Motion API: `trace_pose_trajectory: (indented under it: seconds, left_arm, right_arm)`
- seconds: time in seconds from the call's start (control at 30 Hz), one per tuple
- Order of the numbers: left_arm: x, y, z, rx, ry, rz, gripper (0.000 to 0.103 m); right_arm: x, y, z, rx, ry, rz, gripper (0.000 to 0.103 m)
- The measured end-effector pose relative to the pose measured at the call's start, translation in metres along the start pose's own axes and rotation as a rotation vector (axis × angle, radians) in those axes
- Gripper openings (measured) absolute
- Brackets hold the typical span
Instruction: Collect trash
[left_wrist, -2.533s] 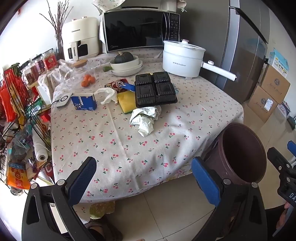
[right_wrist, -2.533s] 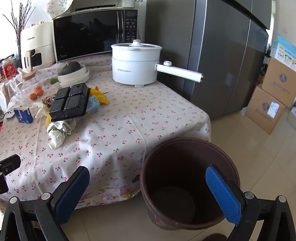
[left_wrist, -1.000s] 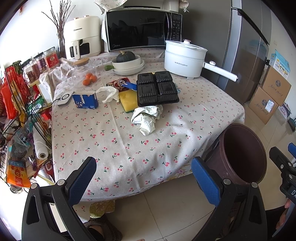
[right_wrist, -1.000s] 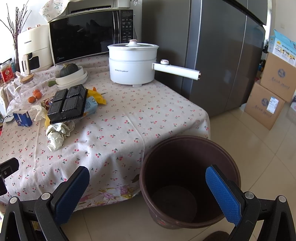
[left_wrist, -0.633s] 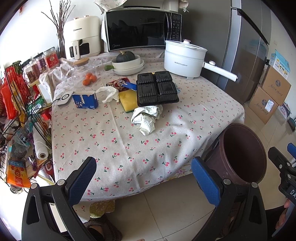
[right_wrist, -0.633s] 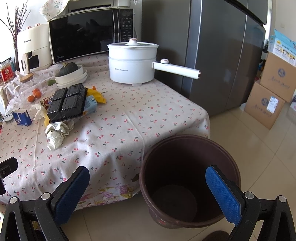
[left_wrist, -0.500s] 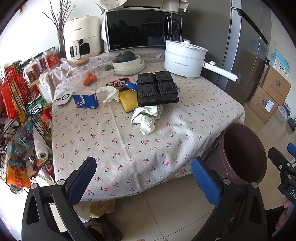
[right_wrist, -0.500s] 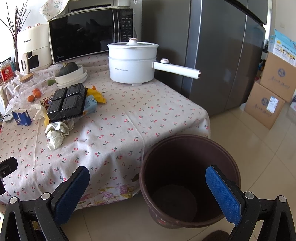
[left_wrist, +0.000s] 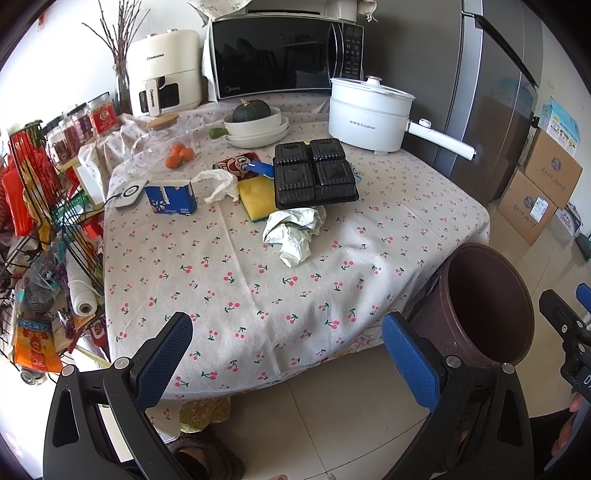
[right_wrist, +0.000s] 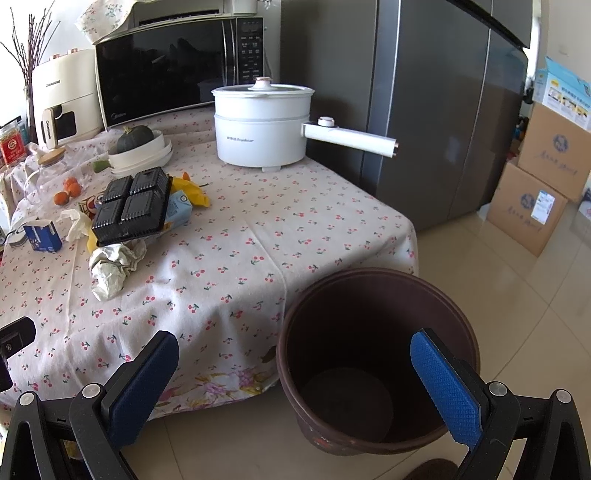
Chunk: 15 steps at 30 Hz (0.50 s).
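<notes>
Trash: crumpled paper (left_wrist: 293, 232) is seen near the middle of the table (left_wrist: 258, 295), just in front of the black tray (left_wrist: 314, 173), which lies on a yellow sponge (left_wrist: 255, 197); a tissue (left_wrist: 221, 184) and a blue carton (left_wrist: 170, 198) are placed toward the left edge.
Bin: the brown bin (right_wrist: 376, 354) stands on the floor at the table's front right corner and looks empty.
Left gripper (left_wrist: 288, 350): jaws are held wide apart, nothing is gripped, before the front edge.
Right gripper (right_wrist: 295, 373): jaws are also wide apart and empty, above the bin.
Handling: the paper is judged light, soft and easily crushed; it should be pinched across its raised folds.
</notes>
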<state>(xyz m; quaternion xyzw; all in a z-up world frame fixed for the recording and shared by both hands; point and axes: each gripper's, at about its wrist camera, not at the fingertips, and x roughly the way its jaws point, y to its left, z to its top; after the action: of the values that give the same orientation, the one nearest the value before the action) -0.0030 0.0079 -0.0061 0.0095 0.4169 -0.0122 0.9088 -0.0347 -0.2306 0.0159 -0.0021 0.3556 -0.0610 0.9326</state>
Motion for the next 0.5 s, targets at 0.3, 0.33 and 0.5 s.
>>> trace_pose_trajectory:
  seconds: [0.3,0.33,0.5]
  left_arm:
    - [0.004,0.010,0.017,0.019,0.041,-0.101,0.103]
    - [0.007,0.008,0.022,0.048,0.051,-0.090,0.103]
    - [0.043,0.018,0.050,0.037,0.146,-0.111,0.103]
  right_arm:
    - [-0.001,-0.001,0.020,-0.008,0.028,0.042,0.103]
    - [0.000,-0.001,0.027,-0.008,0.040,0.057,0.103]
    - [0.023,0.007,0.065,-0.071,0.134,0.150,0.103]
